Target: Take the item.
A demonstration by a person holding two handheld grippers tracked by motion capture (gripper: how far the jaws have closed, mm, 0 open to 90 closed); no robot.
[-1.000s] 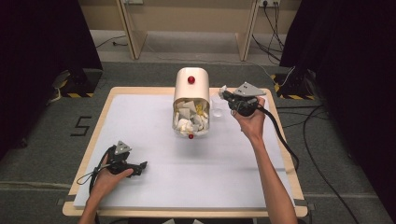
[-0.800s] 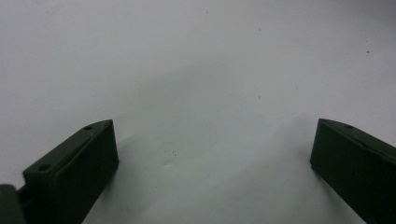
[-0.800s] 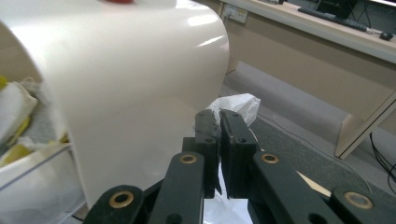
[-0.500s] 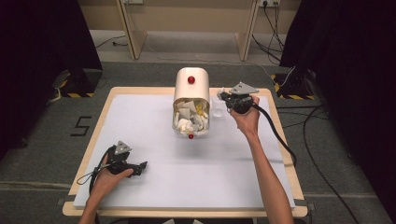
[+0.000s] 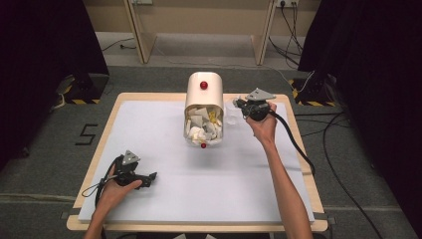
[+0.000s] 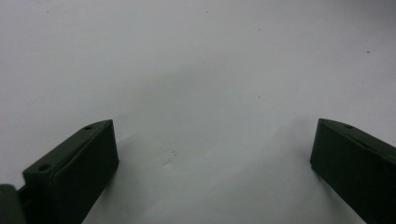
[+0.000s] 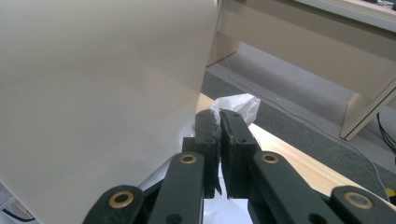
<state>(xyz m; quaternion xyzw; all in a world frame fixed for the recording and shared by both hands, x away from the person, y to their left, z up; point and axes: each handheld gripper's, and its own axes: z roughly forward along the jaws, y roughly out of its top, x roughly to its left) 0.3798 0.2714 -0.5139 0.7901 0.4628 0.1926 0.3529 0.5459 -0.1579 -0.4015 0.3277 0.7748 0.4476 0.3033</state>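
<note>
A cream bin [image 5: 203, 94] lies on its side at the back middle of the white table, its open mouth toward me and stuffed with crumpled paper [image 5: 202, 127]. My right gripper [image 5: 238, 103] hovers just right of the bin, shut on a thin clear plastic bag [image 5: 230, 113]. In the right gripper view, the bag [image 7: 239, 103] bunches up past the closed right gripper [image 7: 218, 116], and the bin's wall [image 7: 93, 93] stands close on the left. My left gripper [image 5: 151, 176] rests near the front left of the table, open [image 6: 205, 140] with nothing between its jaws.
The white table top [image 5: 249, 184] has a wooden rim [image 5: 298, 144]. The right gripper's cable [image 5: 293, 144] trails over the right edge. Wooden furniture legs [image 5: 142, 40] stand on the floor behind the table.
My right gripper has shifted slightly beside the bin with the plastic still in it. The left gripper has stayed where it was.
</note>
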